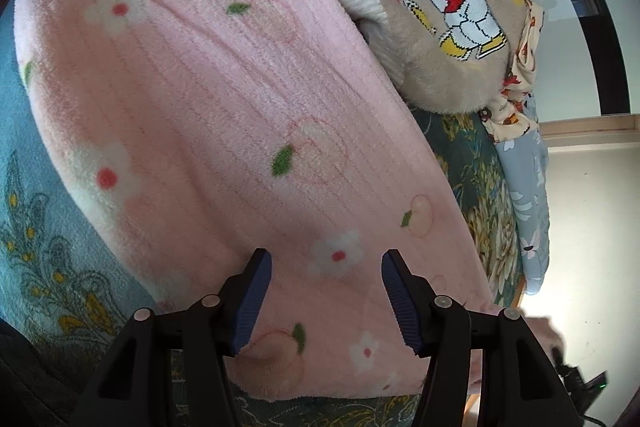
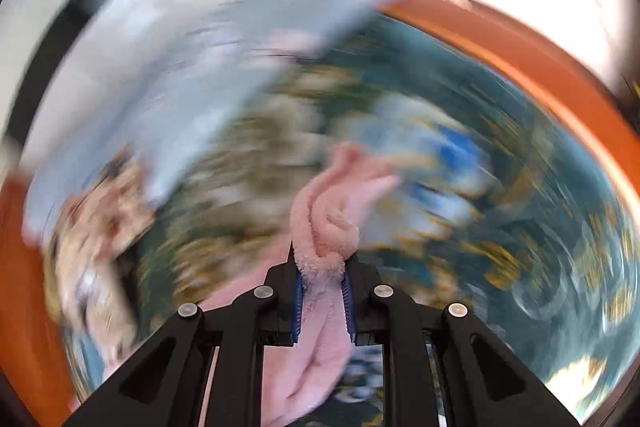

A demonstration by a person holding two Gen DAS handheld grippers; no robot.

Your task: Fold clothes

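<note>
Plainly the fleece point(image 1: 224, 115) is soft, thick and limp — a pink pile cloth printed with white flowers and peaches, lying spread over most of the bed point(image 1: 44, 251), its near hem running along the bed's near edge and a bare strip of the teal floral cover showing to the left. It should weigh little and drape at once, so any lifted part will sag and drag the rest; the deep pile looks grippy rather than slick, and nothing about it is fragile. The left gripper point(image 1: 326, 297) hangs just above the cloth near that hem with its jaws spread and nothing between them. The right gripper point(image 2: 322, 301) has its jaws pressed in on a bunched wad of the pink cloth point(image 2: 324, 227), which bulges out past the tips and hangs in folds below; everything beyond it in the right wrist view is smeared by blur, so where that wad sits over the bed I cannot tell. A pinch on a gathered lump holds well but gives a crooked fold line — a hem corner, taken through both layers, would serve better, and the left should take the matching corner so the edge stays taut between the two. At the bed's far side lie a beige sweater point(image 1: 440, 23) with a cartoon figure and, at the right edge, a grey floral cloth point(image 1: 524, 187), both apart from the working hem.
</note>
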